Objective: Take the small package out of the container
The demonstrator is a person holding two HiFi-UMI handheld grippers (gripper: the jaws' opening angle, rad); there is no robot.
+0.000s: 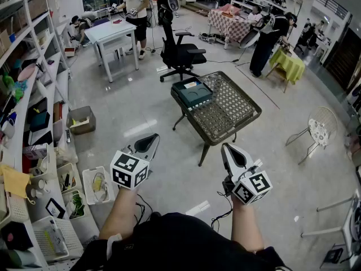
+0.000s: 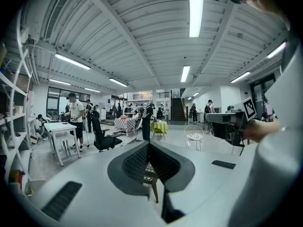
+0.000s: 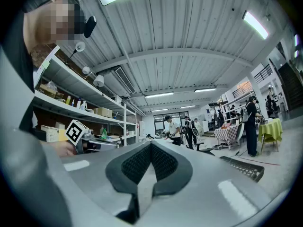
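- Left gripper (image 1: 149, 144): held out low in front of the person in the head view. In the left gripper view its two jaws meet at the tips, and only a narrow slit shows further back. Nothing is between them, so it is closed and empty.
- Right gripper (image 1: 228, 152): held out beside the left one, the two apart from each other. In the right gripper view its jaws are pressed together with nothing caught between the pads, so it is also closed and empty.
- Container (image 1: 192, 94): a dark green box standing on the far left part of a mesh table (image 1: 234, 103), near that table's edge.
- Small package (image 1: 190, 85): a pale flat patch at the top of the container is probably the package. It is too small to say for certain, or to tell whether it lies inside the box or on a lid.
- Spacing: both grippers are well apart from the table, with a stretch of bare floor (image 1: 180, 176) between them and its nearest leg. Neither gripper touches the table, the container or the package.
- Progress (judgement): no part of the task is done, and the package appears to be with the container.
- Remaining (judgement): walk up to the table, bring a gripper over the container, open its jaws, close them on the package, and lift it clear of the box.
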